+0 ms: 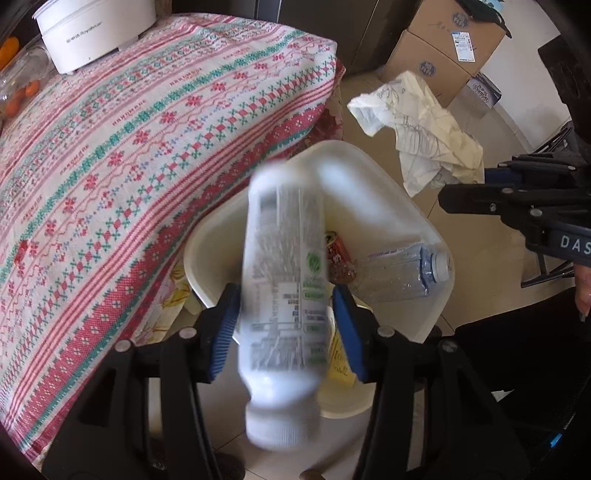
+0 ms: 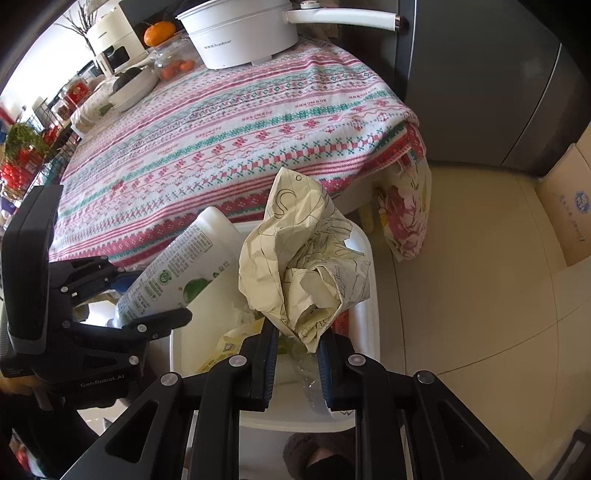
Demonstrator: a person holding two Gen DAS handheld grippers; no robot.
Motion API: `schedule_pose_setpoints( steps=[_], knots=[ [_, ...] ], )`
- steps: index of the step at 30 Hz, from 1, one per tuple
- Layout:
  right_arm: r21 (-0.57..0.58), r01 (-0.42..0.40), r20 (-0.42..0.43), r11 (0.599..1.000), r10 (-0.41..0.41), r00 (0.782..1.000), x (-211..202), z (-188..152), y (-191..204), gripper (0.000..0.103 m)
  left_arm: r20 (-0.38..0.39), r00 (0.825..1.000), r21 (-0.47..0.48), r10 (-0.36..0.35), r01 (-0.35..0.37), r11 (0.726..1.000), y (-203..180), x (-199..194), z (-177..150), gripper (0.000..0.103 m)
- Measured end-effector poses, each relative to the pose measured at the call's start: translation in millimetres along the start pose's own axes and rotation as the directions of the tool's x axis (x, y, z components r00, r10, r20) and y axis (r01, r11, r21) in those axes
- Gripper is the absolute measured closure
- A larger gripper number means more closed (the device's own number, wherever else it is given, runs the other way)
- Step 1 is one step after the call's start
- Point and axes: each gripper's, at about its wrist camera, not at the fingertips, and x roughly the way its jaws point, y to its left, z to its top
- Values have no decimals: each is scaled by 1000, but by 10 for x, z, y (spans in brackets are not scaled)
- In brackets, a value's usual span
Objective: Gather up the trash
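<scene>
A white plastic bottle [image 1: 284, 306] with a green label is blurred between the fingers of my left gripper [image 1: 286, 325], above the white bin [image 1: 417, 229]. Gaps show between the blue pads [image 1: 225, 332] and the bottle, so the jaws stand open. The bottle also shows in the right wrist view [image 2: 177, 273], tilted over the bin [image 2: 365, 317]. My right gripper [image 2: 295, 354] is shut on a crumpled sheet of drawn-on paper [image 2: 306, 266] and holds it over the bin. The paper also shows in the left wrist view [image 1: 417, 129]. In the bin lie a clear plastic bottle [image 1: 402, 273] and a red can [image 1: 338, 254].
A table with a red, green and white patterned cloth [image 2: 229, 140] stands beside the bin. On it are a white electric pot [image 2: 240, 33] and fruit. Cardboard boxes [image 1: 443, 48] stand on the tiled floor, and a dark fridge [image 2: 480, 74] is behind the table.
</scene>
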Motion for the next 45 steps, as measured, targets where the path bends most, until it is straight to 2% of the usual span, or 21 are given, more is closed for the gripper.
schedule_pose_setpoints(
  steps=[2,7,9,21,22,23,25,26,34,36,42,45],
  knots=[
    [5,1,-6,1000,-1,1000,11,-2,-22,82,27,1000,6,14,-14,1000,7,-85,0,35],
    [4,-1,-23,1000,1,1000,46,-23,-32,82,61,997,20,50,-51,998,58,-225,-33,32],
    [-3,-3,-32,1000,2,999,65,-21,-5,82,68,996,19,61,-63,998,108,-289,-70,27],
    [-17,-5,-123,1000,3,992,297,-25,96,80,75,993,-52,90,-86,995,384,-455,-242,23],
    [-9,-8,-131,1000,6,991,314,-23,94,74,76,993,-54,92,-88,995,394,-465,-248,23],
    [1,-9,-139,1000,9,990,330,-19,89,61,76,993,-55,93,-89,994,400,-475,-258,22],
    [16,-3,-139,1000,6,990,335,-11,81,44,77,992,-57,96,-92,994,409,-491,-273,22],
    [19,-2,-131,1000,5,991,324,-8,82,41,78,992,-57,97,-92,994,412,-501,-281,21],
    [13,11,-105,1000,-10,994,265,13,115,34,93,990,-65,107,-101,993,389,-609,-264,19],
    [2,18,-92,1000,-17,996,217,17,149,34,110,986,-70,127,-120,990,372,-683,-256,13],
    [-42,34,8,999,-34,999,-80,-17,280,27,166,959,-88,231,-219,972,302,-915,-304,4],
    [-22,18,53,1000,-17,998,-257,-58,315,21,184,942,-126,280,-260,957,274,-1026,-376,1]
  ],
)
